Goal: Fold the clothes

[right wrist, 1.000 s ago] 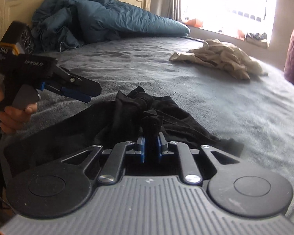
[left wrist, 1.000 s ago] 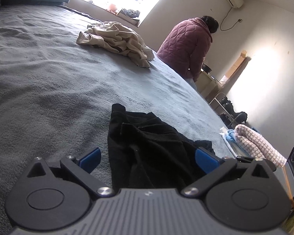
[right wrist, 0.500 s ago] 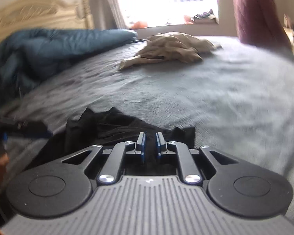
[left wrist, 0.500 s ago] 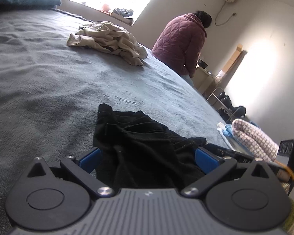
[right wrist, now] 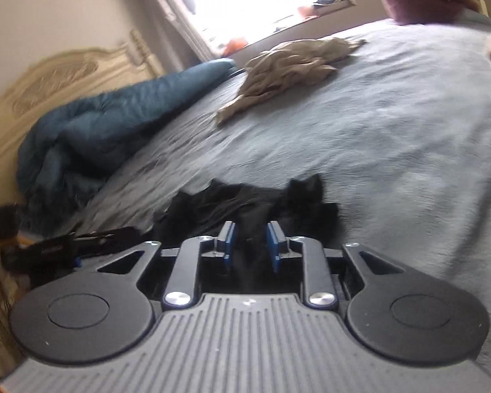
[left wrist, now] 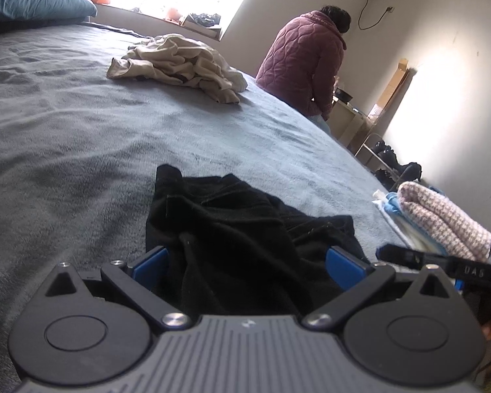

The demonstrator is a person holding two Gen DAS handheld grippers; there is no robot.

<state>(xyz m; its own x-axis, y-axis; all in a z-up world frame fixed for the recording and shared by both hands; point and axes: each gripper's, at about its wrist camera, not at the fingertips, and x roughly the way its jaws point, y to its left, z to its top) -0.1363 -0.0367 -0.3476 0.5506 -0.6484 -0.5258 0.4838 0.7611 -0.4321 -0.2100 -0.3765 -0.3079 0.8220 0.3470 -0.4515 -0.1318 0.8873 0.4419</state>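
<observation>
You are working at the near edge of the grey bed cover (left wrist: 81,137), with the black garment (left wrist: 245,229) lying bunched at the bottom centre of both wrist views. Your left gripper (left wrist: 247,262) is holding its jaws wide apart, the black cloth heaped between the blue pads without either pad pressing on it. Your right gripper (right wrist: 249,240) is opening its jaws; a strip of the black cloth is sitting in the gap, and the pads no longer seem to be pinching it.

What could go wrong, as I judge it: the garment is rumpled into several layers, so closing either gripper now could be catching two thicknesses at once and folding a crease into the wrong place. The cloth is dark on dark, and hems are hard to pick out, so you may be grabbing the middle instead of an edge. The right gripper's tip is showing at the lower right of the left view, close to the left gripper, so the two tools could be knocking together.

For room, the cover is lying bare through the middle of both frames, up to the beige heap of clothes (left wrist: 180,62) at upper centre. The folded stack with the checked knit (left wrist: 442,219) is crowding the right side, and the bed's edge is running just beyond it.
</observation>
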